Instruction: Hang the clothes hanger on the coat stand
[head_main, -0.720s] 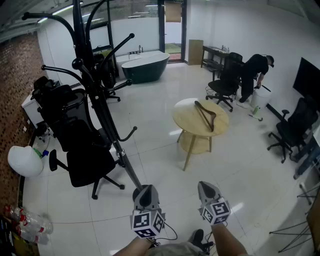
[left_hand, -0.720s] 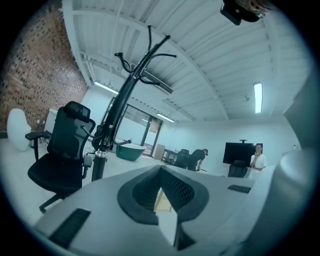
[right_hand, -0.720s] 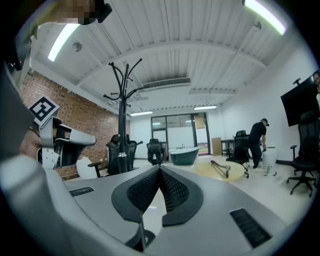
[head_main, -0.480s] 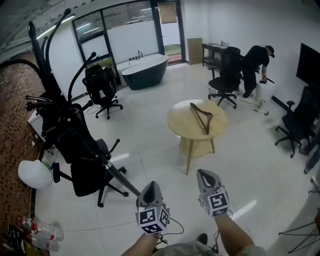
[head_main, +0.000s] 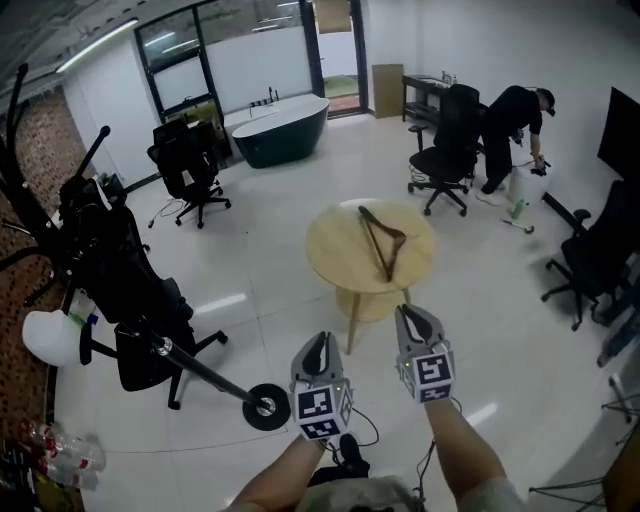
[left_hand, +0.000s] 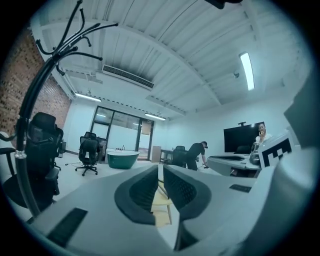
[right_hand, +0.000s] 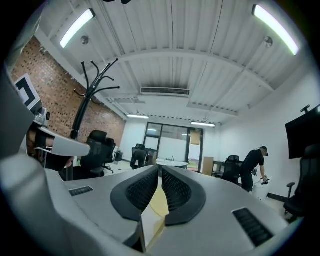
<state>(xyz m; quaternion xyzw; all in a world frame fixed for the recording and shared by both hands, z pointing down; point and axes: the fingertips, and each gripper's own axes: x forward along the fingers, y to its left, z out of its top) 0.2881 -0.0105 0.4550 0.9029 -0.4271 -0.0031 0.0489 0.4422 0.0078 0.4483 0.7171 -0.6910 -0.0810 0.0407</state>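
A wooden clothes hanger (head_main: 381, 240) is seen lying flat on the round wooden tabletop (head_main: 335, 250) at the centre of the head view, well apart from both claws. The left claw (head_main: 322, 342) and the right claw (head_main: 405, 314) are held side by side in the lower middle of the frame, above the white floor (head_main: 500, 340), pointed toward the tabletop. In the left gripper view the left claw (left_hand: 161, 167) is shown closed to a thin slit, with nothing gripped. In the right gripper view the right claw (right_hand: 160, 169) is likewise pressed together and empty. The black coat stand (head_main: 200, 368) is found at the left of the head view, its pole slanting across the frame and its round base (head_main: 266, 408) on the floor just left of the left claw. The dark mass around its upper part appears to be office chairs, though this cannot be made out for certain.
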